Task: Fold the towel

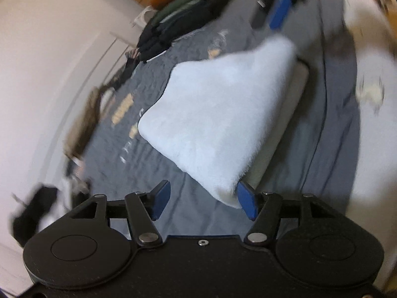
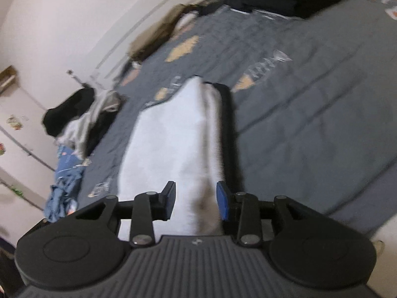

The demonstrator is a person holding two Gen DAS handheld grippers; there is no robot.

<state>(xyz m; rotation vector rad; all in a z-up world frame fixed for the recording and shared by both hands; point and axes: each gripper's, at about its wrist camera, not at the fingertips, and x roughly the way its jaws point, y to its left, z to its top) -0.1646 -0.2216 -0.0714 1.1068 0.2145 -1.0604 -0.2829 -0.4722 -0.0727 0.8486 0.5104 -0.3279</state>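
Left gripper (image 1: 204, 200) with jaws spread wide, gripping nothing, the right blue pad just touching or beside the near corner of the towel (image 1: 218, 114). Towel pale blue-white, folded into a thick pad, lying on a grey bed (image 1: 139, 173) with a lighter greyish layer showing under its right edge. Beyond it, at the far end of the towel, the right gripper (image 1: 279, 16), blurred, seen only as a blue pad on dark links. A pale sleeve (image 1: 367, 57) along the right side, smeared by motion. Dark folded clothes (image 1: 188, 19) stacked at the far edge of the bed, a white wall (image 1: 44, 62) to the left. In the right wrist view, right gripper (image 2: 196, 203) likewise parted, jaws moderately wide, the towel (image 2: 168, 144) running lengthwise between and ahead of them; possibly a fold of it rising between the pads, though blur leaves it unclear whether either pad touches it. A dark shadow beside the towel's right edge. Bed (image 2: 310, 111) patterned with orange and white prints. A heap of black and grey clothes (image 2: 82, 114) and a blue garment (image 2: 64, 188) at the left edge of the bed.
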